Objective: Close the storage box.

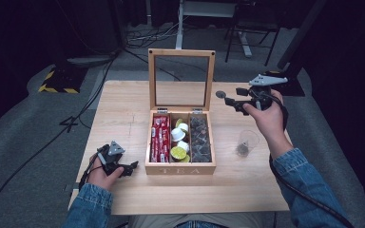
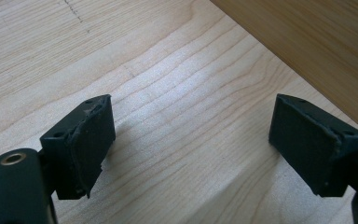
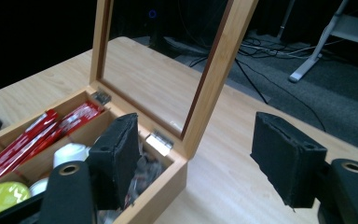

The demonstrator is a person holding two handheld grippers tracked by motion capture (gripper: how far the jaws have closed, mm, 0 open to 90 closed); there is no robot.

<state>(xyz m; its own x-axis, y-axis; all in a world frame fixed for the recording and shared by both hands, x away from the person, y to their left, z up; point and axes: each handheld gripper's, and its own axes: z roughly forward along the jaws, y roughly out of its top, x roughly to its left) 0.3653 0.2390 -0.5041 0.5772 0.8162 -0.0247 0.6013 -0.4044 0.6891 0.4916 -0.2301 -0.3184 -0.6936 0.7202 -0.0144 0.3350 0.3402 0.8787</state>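
Both tongs released: left tongs [image 1: 132, 166] rest lower left; right tongs [image 1: 229, 99] empty beside the box [image 1: 180, 168], lid up; sorting apparently unfinished.

High view above the table's [image 1: 123, 109] near edge, facing forward and down, left gripper view close over bare tabletop, right gripper view sharing the wooden box [image 3: 168, 186] and its raised lid [image 1: 181, 78].
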